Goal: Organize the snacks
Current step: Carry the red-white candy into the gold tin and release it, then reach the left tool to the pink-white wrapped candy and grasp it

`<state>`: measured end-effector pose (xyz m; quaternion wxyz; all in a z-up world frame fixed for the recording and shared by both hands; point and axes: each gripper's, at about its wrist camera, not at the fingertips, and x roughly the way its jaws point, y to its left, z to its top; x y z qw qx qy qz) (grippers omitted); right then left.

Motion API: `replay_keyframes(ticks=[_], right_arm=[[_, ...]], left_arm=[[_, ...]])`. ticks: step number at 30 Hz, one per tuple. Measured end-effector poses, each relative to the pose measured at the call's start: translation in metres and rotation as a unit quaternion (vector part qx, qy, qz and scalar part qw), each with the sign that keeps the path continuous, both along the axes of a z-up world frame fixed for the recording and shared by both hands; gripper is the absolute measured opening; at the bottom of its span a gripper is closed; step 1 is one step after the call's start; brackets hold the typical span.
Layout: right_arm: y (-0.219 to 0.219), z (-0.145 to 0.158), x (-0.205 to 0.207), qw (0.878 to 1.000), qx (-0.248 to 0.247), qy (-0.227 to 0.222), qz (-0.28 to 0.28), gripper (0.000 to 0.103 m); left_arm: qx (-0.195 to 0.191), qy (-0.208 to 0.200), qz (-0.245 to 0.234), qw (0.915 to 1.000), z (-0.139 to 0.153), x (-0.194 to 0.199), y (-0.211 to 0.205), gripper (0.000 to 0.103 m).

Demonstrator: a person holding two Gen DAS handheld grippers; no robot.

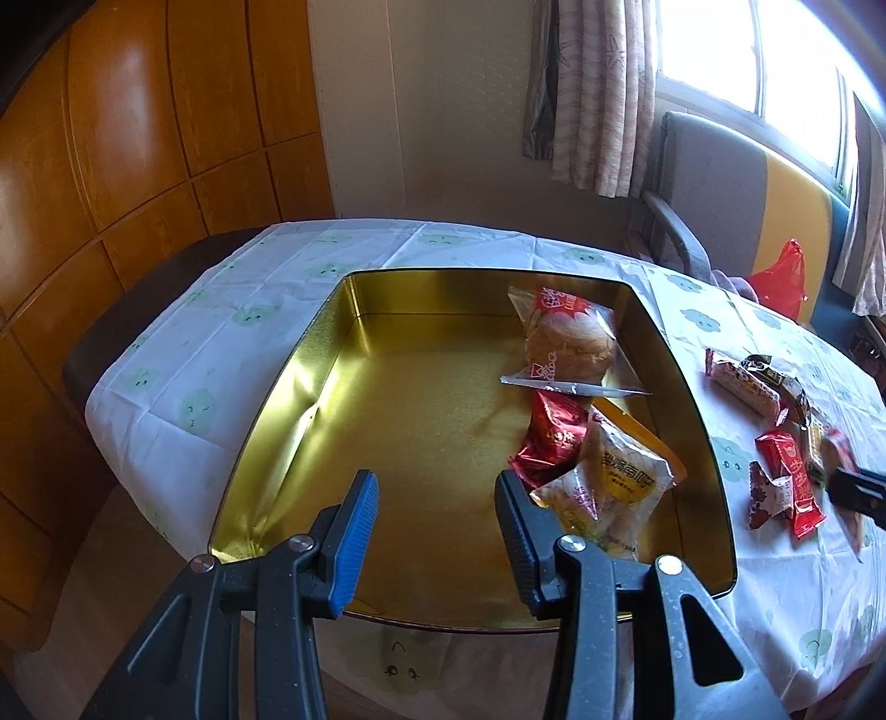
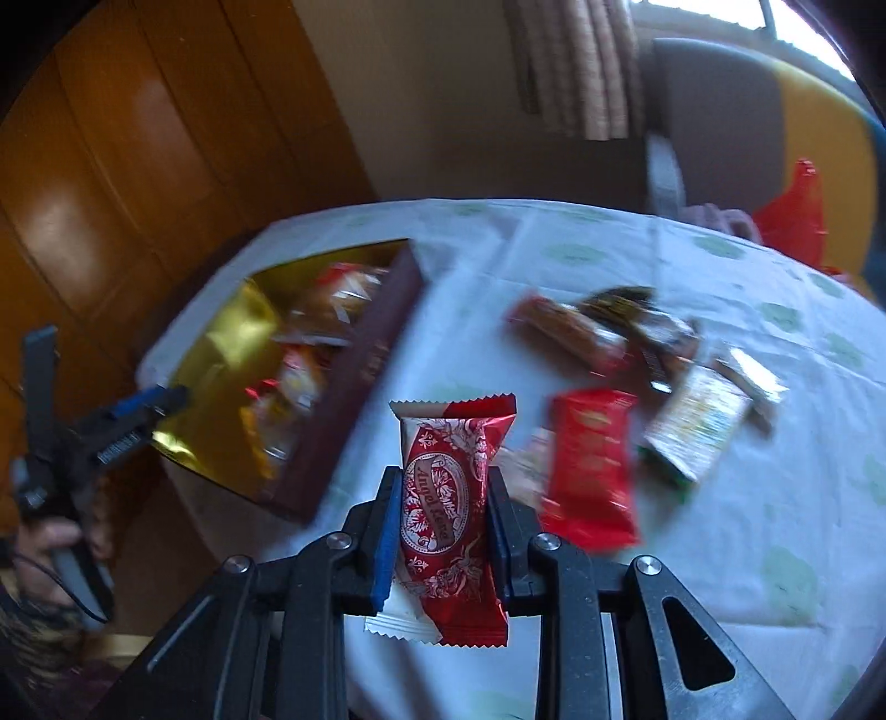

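Beyond the worktop (image 1: 183, 354) stands a cream wall (image 1: 454, 111). Left of the worktop are glossy wooden panels (image 1: 138, 127); right of it, a grey-and-yellow chair (image 1: 736, 183) under a bright window (image 1: 747, 50) with a striped curtain (image 1: 603, 94).

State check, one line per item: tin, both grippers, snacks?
gold tin: lidless, four packets inside
left gripper: open, empty, over the tin
right gripper: shut on red-and-white wrapped snack
loose snacks: on the tablecloth, outside the tin
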<state>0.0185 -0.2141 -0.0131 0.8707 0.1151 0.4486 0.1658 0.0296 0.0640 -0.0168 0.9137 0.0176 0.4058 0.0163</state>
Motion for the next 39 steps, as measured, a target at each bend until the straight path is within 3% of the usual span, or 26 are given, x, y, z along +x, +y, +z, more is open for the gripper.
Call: replay_keyframes(ticks=[3,6,9,11,13,19,22,29,39], right_arm=[[0.028,0.0,0.021,0.999,0.041,0.011,0.018,0.028],[0.051,-0.004,0.041,0.998,0.052,0.019,0.016,0.029],[0.066,-0.01,0.06,0.997,0.071,0.027,0.007,0.034],[0.072,-0.014,0.067,0.998,0.06,0.023,0.003,0.047],[0.073,-0.017,0.069,0.998,0.06,0.027,0.002,0.048],[0.066,-0.015,0.051,0.999,0.035,0.011,0.0,0.049],[0.06,-0.014,0.039,1.0,0.02,-0.003,-0.009,0.057],[0.041,-0.011,0.018,0.999,-0.003,-0.023,-0.034,0.065],[-0.001,-0.019,-0.004,0.996,-0.014,-0.016,-0.09,0.071]], left_arm=[[-0.003,0.001,0.004,1.0,-0.001,-0.001,0.004,0.045],[-0.006,0.003,0.008,0.9999,-0.002,0.0,0.007,0.045],[-0.008,0.006,0.01,0.9999,-0.005,0.0,0.009,0.045],[-0.009,0.009,0.009,0.9999,-0.006,0.0,0.01,0.045],[-0.01,0.011,0.006,0.9999,-0.008,0.001,0.009,0.045],[-0.012,0.015,-0.003,0.9998,-0.011,0.002,0.004,0.045],[-0.012,0.013,-0.01,0.9998,-0.009,-0.001,-0.001,0.045],[-0.008,0.009,-0.031,0.9995,-0.004,-0.006,-0.015,0.045],[0.004,0.006,-0.058,0.9983,0.002,-0.013,-0.036,0.045]])
